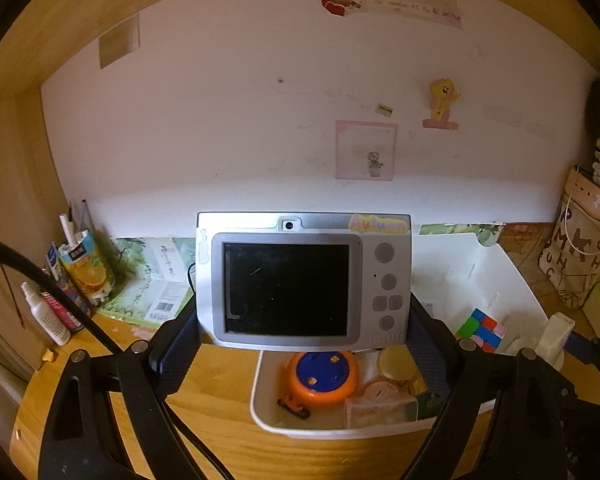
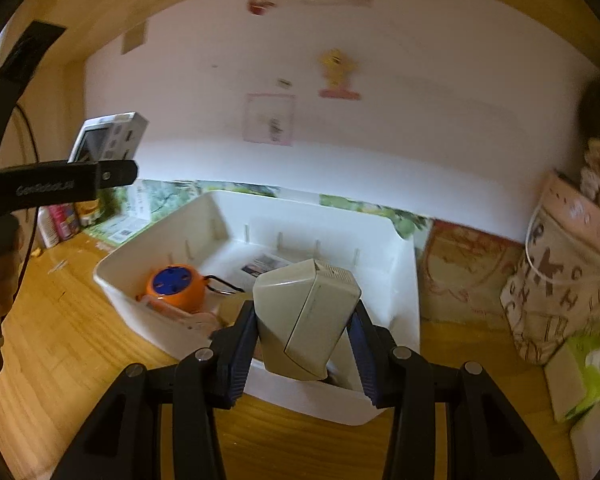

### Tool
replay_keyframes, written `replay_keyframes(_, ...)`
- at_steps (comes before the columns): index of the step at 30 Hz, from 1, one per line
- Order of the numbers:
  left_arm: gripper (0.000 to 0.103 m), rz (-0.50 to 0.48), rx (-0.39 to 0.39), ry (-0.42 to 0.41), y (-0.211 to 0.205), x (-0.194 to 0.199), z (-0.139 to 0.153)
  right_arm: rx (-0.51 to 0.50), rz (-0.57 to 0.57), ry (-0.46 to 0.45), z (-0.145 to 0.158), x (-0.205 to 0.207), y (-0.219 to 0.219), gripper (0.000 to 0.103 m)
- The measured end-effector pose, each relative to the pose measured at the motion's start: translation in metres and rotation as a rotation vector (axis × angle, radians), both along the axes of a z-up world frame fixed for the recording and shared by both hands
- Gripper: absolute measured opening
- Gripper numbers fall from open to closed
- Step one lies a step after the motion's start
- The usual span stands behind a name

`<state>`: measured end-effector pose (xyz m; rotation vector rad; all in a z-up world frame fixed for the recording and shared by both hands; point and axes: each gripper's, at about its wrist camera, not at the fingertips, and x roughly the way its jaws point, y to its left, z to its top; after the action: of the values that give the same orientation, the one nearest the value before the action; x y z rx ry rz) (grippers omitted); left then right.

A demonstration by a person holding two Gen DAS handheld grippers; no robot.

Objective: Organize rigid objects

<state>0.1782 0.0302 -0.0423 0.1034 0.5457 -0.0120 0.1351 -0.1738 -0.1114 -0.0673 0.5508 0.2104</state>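
My left gripper (image 1: 303, 320) is shut on a silver digital camera (image 1: 300, 280), screen toward me, held upright above the near left corner of the white bin (image 1: 512, 276). The camera also shows in the right wrist view (image 2: 108, 136), high at left. My right gripper (image 2: 302, 332) is shut on a beige boxy device (image 2: 306, 316), held over the bin's near rim (image 2: 320, 396). In the bin lie an orange and blue round tape measure (image 1: 322, 376), a colour cube (image 1: 482, 330) and small tins.
The bin sits on a wooden desk (image 2: 80, 340) against a white wall. Bottles and a juice carton (image 1: 86, 268) stand at the left. A printed fabric bag (image 2: 560, 280) and a green tissue pack (image 2: 588, 376) stand at the right. Books lie behind the bin.
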Motion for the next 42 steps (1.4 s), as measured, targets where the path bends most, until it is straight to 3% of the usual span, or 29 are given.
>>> replay_keyframes(16, 0.094, -0.046, 0.084, 0.049, -0.031, 0.027, -0.021, 0.023, -0.049, 0.090, -0.016, 0.021, -0.015, 0.046)
replay_keyframes(18, 0.094, -0.039, 0.077, 0.053, -0.030, 0.029, -0.022, 0.023, -0.052, 0.097, -0.017, 0.022, -0.016, 0.048)
replay_keyframes(20, 0.096, -0.038, 0.078, 0.008, -0.030, 0.024, -0.018, 0.032, -0.052, 0.097, -0.017, 0.022, -0.017, 0.064)
replay_keyframes(21, 0.099, -0.042, 0.083, -0.006, -0.031, 0.022, -0.015, 0.036, -0.054, 0.094, -0.016, 0.022, -0.018, 0.067)
replay_keyframes(34, 0.100, -0.038, 0.053, -0.020, -0.029, 0.007, 0.002, 0.068, -0.063, 0.094, -0.006, 0.015, -0.022, 0.080)
replay_keyframes(42, 0.100, -0.015, 0.027, 0.007, -0.025, -0.014, 0.006, 0.133, -0.070, 0.120, 0.000, 0.007, -0.034, 0.082)
